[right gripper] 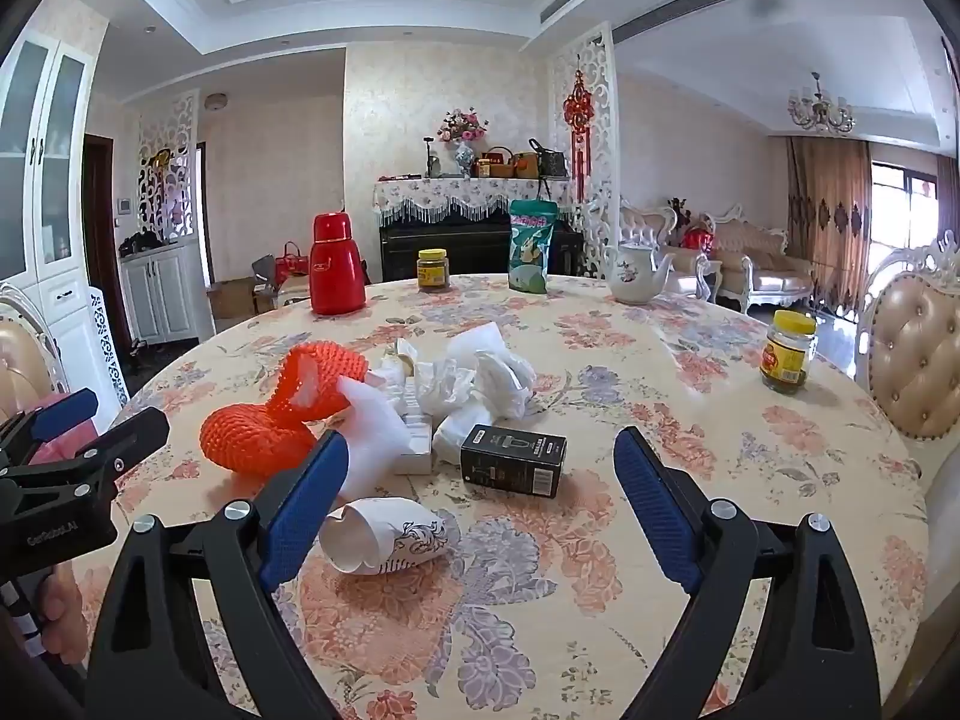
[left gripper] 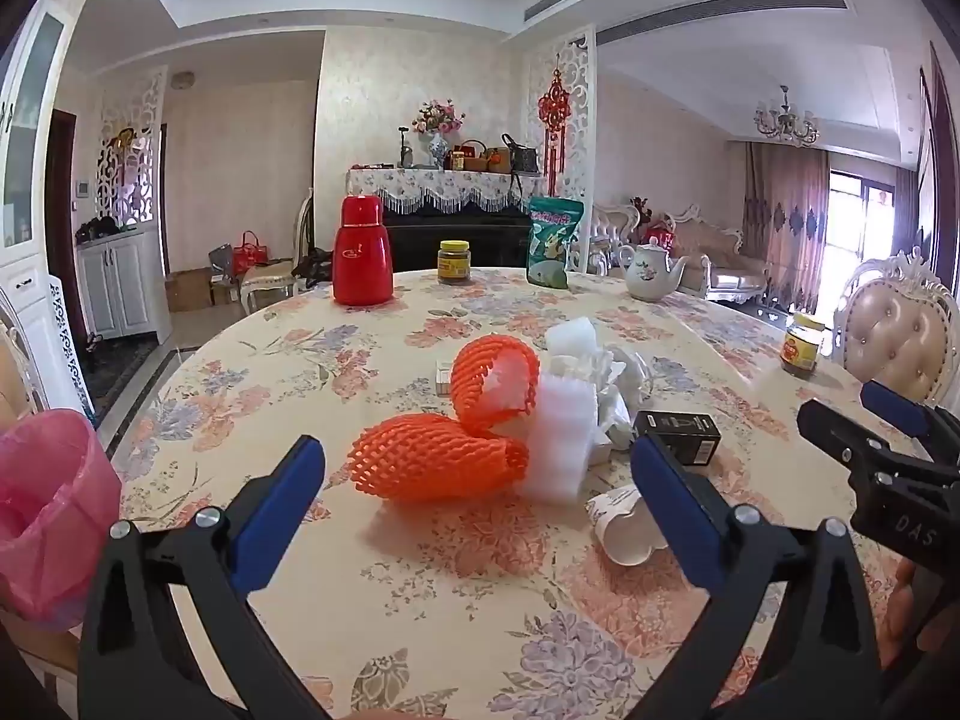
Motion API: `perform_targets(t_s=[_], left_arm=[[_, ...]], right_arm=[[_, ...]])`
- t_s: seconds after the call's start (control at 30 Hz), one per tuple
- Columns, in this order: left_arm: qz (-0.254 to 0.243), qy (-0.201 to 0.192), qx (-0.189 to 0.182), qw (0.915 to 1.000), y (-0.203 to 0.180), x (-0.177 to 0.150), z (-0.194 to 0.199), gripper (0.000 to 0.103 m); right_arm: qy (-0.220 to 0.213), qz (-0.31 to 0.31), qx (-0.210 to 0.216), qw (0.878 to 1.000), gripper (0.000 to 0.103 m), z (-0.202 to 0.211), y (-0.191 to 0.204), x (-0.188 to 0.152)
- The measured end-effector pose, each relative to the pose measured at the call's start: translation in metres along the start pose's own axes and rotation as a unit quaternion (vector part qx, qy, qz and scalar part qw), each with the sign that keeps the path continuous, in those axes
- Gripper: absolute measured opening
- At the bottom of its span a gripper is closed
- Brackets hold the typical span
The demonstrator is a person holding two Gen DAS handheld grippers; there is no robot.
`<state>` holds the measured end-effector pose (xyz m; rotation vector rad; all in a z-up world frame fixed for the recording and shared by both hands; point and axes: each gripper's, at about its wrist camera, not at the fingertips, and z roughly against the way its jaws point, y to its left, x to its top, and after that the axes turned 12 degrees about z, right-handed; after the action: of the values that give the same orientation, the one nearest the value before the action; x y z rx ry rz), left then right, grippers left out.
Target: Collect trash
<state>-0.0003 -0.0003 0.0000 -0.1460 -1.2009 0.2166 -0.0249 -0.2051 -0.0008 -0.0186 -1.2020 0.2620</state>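
Trash: 2 orange foam nets [left gripper: 441, 462], white foam [left gripper: 561, 438], crumpled tissues [right gripper: 480, 378], black box [right gripper: 513, 461], crushed paper cup [right gripper: 384, 534], heaped mid-table [right gripper: 690, 540].
Bin: pink-lined bin [left gripper: 48, 510], beside table's left edge.
Left gripper [left gripper: 480, 510]: jaws spread, empty.
Right gripper [right gripper: 480, 504]: jaws spread, empty.

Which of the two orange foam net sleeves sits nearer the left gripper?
The flattened orange foam net sleeve lying on the tablecloth, just ahead of the open left gripper. The other orange sleeve curls upright behind it.
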Motion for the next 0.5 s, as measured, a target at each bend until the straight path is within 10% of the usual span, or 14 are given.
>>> perform_targets(t_s=[0.5], left_arm=[[-0.007,0.005,-0.003,1.0,-0.0005,-0.0032,-0.0008,0.099]], right_arm=[[0.004,-0.013,0.009,1.0,0.085,-0.0052,-0.0003,-0.0025]])
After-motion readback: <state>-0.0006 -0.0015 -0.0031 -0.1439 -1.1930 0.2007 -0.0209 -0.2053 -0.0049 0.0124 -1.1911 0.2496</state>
